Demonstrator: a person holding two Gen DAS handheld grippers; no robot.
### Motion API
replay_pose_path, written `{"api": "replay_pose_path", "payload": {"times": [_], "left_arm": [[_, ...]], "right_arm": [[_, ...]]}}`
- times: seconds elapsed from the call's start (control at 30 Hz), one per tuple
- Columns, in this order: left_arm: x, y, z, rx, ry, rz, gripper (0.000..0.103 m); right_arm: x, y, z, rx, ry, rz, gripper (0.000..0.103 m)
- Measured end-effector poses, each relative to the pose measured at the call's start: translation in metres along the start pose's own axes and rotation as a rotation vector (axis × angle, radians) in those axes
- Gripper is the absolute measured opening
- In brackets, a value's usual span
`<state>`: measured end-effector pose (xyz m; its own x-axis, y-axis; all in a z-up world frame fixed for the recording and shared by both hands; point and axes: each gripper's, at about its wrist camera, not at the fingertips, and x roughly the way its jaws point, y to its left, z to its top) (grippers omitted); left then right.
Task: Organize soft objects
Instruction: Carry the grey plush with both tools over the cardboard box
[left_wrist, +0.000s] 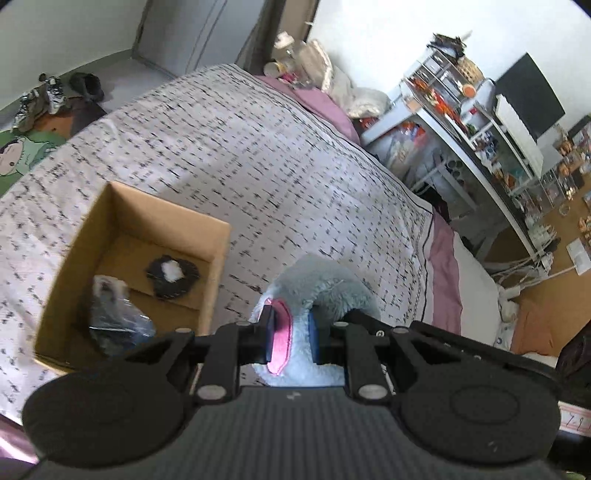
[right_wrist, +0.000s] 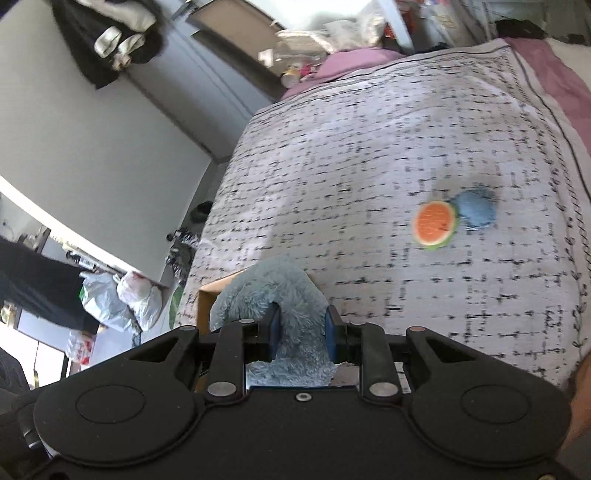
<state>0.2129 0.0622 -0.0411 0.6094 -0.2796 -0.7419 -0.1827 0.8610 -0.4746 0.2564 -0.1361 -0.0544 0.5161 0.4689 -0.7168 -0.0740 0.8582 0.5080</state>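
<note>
Both grippers hold the same pale blue plush toy with a pink patch. My left gripper (left_wrist: 291, 341) is shut on the plush toy (left_wrist: 325, 288), above the bed just right of an open cardboard box (left_wrist: 218, 258). The box holds a black-and-white soft item (left_wrist: 171, 275) and a dark bundle in clear plastic (left_wrist: 114, 314). My right gripper (right_wrist: 301, 328) is shut on another part of the plush toy (right_wrist: 273, 284), with a box corner (right_wrist: 207, 295) behind it. A watermelon-slice plush (right_wrist: 436, 223) and a blue fluffy ball (right_wrist: 476, 210) lie on the bedspread.
The bed has a white bedspread with black dashes (left_wrist: 258, 147) and a pink sheet edge (left_wrist: 443, 258). A cluttered desk and shelves (left_wrist: 480, 110) stand to the right of the bed. Shoes (left_wrist: 48, 96) lie on the floor, and plastic bags (right_wrist: 118, 299) are beside the bed.
</note>
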Motion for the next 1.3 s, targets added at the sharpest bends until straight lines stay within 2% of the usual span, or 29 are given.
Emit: {"api": "replay_pose_path", "payload": {"times": [0.37, 0.63, 0.93, 1.3], "left_arm": [[-0.023, 0.042, 0.025, -0.048, -0.031, 0.028, 0.018], [-0.022, 0.071, 0.042, -0.087, -0.045, 0.049, 0.018], [0.000, 0.102, 0.059, -0.147, -0.027, 0.083, 0.018], [0.041, 0.132, 0.068, -0.204, 0.044, 0.126, 0.018]], "right_arm": [[0.023, 0.051, 0.000, -0.064, 0.038, 0.024, 0.024], [0.050, 0.077, 0.005, -0.102, 0.068, 0.029, 0.024], [0.092, 0.089, 0.011, -0.124, 0.131, 0.026, 0.024], [0.147, 0.081, 0.012, -0.099, 0.219, -0.005, 0.024]]}}
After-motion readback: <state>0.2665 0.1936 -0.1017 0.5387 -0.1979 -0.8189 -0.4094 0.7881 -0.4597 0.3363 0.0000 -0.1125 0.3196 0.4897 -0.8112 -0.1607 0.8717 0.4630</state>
